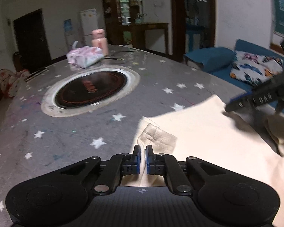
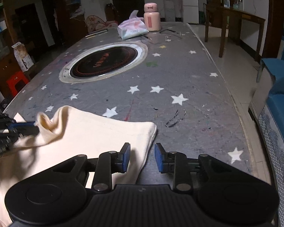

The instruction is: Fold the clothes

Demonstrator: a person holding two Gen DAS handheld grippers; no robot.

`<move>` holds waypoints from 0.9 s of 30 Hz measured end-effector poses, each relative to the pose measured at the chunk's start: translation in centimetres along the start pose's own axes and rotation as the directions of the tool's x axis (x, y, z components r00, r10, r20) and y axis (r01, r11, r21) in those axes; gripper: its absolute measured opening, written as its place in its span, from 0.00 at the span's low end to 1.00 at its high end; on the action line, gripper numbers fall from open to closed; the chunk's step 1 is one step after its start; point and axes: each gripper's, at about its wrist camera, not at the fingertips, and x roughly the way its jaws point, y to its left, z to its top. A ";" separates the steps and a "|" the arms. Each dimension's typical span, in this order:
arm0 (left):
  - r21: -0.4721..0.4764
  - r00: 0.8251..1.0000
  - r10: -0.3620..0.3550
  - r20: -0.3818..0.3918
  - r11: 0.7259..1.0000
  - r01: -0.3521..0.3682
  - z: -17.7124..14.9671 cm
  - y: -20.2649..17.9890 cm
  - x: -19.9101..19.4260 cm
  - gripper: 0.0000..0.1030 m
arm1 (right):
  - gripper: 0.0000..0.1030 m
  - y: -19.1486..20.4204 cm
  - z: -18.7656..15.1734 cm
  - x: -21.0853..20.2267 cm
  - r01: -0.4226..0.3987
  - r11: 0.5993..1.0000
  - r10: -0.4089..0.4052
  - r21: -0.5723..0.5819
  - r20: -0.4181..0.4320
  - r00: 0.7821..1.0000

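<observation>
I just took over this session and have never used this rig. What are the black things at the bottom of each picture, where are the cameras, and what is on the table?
No robot arm here: a person holds one two-finger gripper in each hand, and each carries a fisheye camera looking forward along its fingers.

The left view shows the left gripper, its blue pads nearly together and pinching the cream garment. The right view shows the right gripper open, jaws apart over that garment's right edge, holding nothing.

The garment lies on a grey table cover with white stars. Farther back sit a round black cooktop, a tissue pack and a pink bottle.
</observation>
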 end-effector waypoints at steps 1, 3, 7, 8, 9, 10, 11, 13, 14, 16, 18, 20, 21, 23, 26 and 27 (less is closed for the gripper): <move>-0.016 1.000 0.008 0.004 1.000 -0.008 0.2 0.4 0.0 0.06 | 0.27 0.0 0.1 0.3 -0.006 1.000 0.006 0.004 -0.005 1.000; -0.048 0.999 0.032 0.009 0.998 -0.031 0.6 1.4 0.0 0.05 | 0.25 -0.1 0.3 0.8 -0.017 1.000 0.017 0.012 -0.015 1.000; -0.131 0.997 0.081 0.011 0.988 -0.079 1.4 3.9 0.2 0.04 | 0.09 0.3 1.2 1.9 0.006 1.000 -0.006 -0.004 -0.020 1.000; -0.150 0.996 0.089 0.010 0.985 -0.087 1.5 4.6 0.3 0.04 | 0.08 0.4 1.5 2.2 0.012 1.000 -0.012 -0.008 -0.021 1.000; -0.164 0.995 0.100 0.005 0.982 -0.098 1.5 5.2 0.5 0.04 | 0.04 0.5 1.7 2.5 0.018 1.000 -0.018 -0.012 -0.022 1.000; -0.175 0.994 0.113 0.000 0.978 -0.111 1.6 5.7 0.7 0.04 | 0.04 0.6 2.1 2.6 0.022 1.000 -0.023 -0.020 -0.017 1.000; -0.184 0.992 0.124 -0.004 0.975 -0.122 1.7 6.2 0.9 0.04 | 0.04 0.8 2.5 2.8 0.027 0.999 -0.028 -0.027 -0.013 1.000; -0.205 0.990 0.143 -0.014 0.968 -0.143 1.8 7.1 1.5 0.04 | 0.03 1.3 3.7 3.5 0.035 0.998 -0.036 -0.052 -0.005 0.999; -0.216 0.988 0.151 -0.016 0.965 -0.151 1.9 7.6 1.7 0.04 | 0.03 1.6 4.2 3.9 0.039 0.997 -0.039 -0.062 -0.002 0.999; -0.239 0.985 0.170 -0.020 0.956 -0.170 2.0 8.6 2.1 0.04 | 0.03 2.2 5.3 4.8 0.045 0.996 -0.045 -0.079 0.003 0.999; -0.257 0.982 0.186 -0.029 0.948 -0.188 2.0 9.7 2.7 0.04 | 0.03 2.6 6.4 5.9 0.051 0.994 -0.050 -0.095 0.008 0.999; -0.268 0.974 0.216 -0.062 0.937 -0.225 2.0 10.8 3.5 0.04 | 0.04 2.8 7.3 7.2 0.041 0.995 -0.042 -0.093 -0.008 0.999; -0.277 0.969 0.231 -0.082 0.929 -0.245 1.9 11.4 3.8 0.04 | 0.05 2.9 7.6 7.8 0.045 0.995 -0.047 -0.091 -0.017 0.999; -0.306 0.966 0.238 -0.096 0.917 -0.256 1.6 12.5 3.6 0.05 | 0.06 3.1 7.7 8.2 0.050 0.994 -0.052 -0.093 -0.018 0.998; -0.327 0.979 0.198 -0.057 0.922 -0.206 1.6 12.8 2.0 0.05 | 0.09 3.8 7.4 7.4 0.048 0.991 -0.048 -0.123 0.006 0.999; -0.323 0.982 0.182 -0.040 0.928 -0.185 1.8 12.5 1.4 0.05 | 0.09 4.2 7.2 6.8 0.043 0.989 -0.041 -0.143 0.017 0.999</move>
